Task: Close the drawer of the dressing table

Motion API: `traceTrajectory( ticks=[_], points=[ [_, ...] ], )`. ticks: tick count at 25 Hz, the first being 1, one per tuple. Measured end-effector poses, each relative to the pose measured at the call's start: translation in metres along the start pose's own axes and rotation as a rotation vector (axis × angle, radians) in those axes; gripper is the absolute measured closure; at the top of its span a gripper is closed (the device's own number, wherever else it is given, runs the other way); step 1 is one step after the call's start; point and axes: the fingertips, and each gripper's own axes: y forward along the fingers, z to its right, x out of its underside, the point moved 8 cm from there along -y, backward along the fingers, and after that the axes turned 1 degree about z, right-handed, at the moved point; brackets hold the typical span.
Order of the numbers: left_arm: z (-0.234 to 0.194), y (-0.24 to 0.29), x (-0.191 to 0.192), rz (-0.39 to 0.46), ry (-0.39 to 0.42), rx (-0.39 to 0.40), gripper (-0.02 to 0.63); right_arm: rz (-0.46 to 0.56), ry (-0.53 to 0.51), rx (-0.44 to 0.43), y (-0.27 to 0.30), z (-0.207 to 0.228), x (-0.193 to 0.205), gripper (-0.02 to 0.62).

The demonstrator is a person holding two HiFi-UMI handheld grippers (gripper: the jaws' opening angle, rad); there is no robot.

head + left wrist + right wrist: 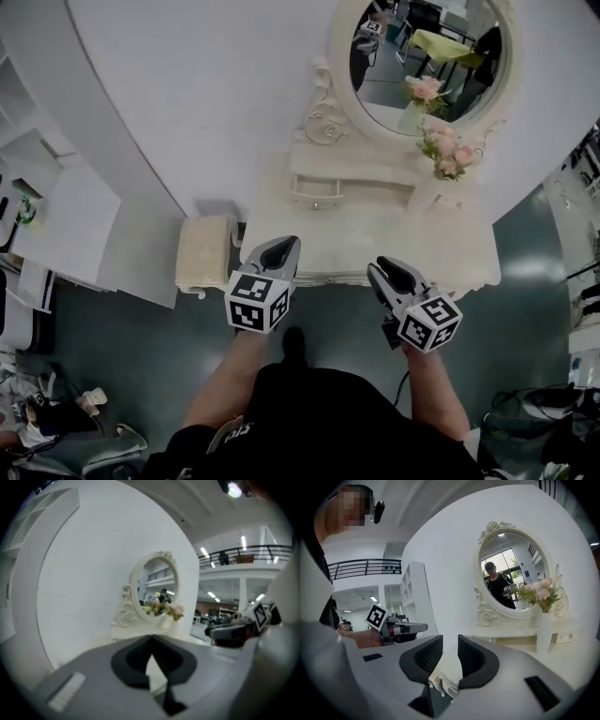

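The white dressing table [366,246] stands against a curved white wall, with an oval mirror [427,56] on top. Under the mirror, a small drawer [316,192] with a curved handle sticks out a little from the low shelf unit. My left gripper [278,246] [151,656] hovers at the table's front edge on the left, its jaws shut with nothing held. My right gripper [389,269] [450,651] hovers at the front edge further right. Its jaws stand apart, and only the table's carved edge shows through the gap. Both point towards the mirror.
A cream padded stool [204,251] stands just left of the table. Pink flowers in a vase [448,155] sit on the table's back right, beside the mirror. White shelving [56,216] runs along the left. Cables and gear [534,422] lie on the dark floor at the lower right.
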Motion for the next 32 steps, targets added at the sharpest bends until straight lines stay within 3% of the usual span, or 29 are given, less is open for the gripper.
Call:
traceTrajectory(
  ticks=[12, 21, 27, 32],
  points=[
    [-0.064, 0.079, -0.005, -0.111, 0.019, 0.086, 0.592, -0.018, 0.046, 0.0, 0.098, 0.029, -0.02, 0.509],
    [-0.063, 0.131, 0.005, -0.177, -0.044, 0.041, 0.56, -0.036, 0.075, -0.017, 0.111, 0.084, -0.026, 0.518],
    [-0.055, 0.161, 0.02, -0.224, -0.065, -0.019, 0.54, -0.046, 0.099, -0.111, 0.119, 0.109, -0.025, 0.518],
    [-0.051, 0.183, 0.047, -0.295, -0.029, -0.042, 0.525, -0.075, 0.11, -0.17, 0.126, 0.126, -0.016, 0.522]
  ],
)
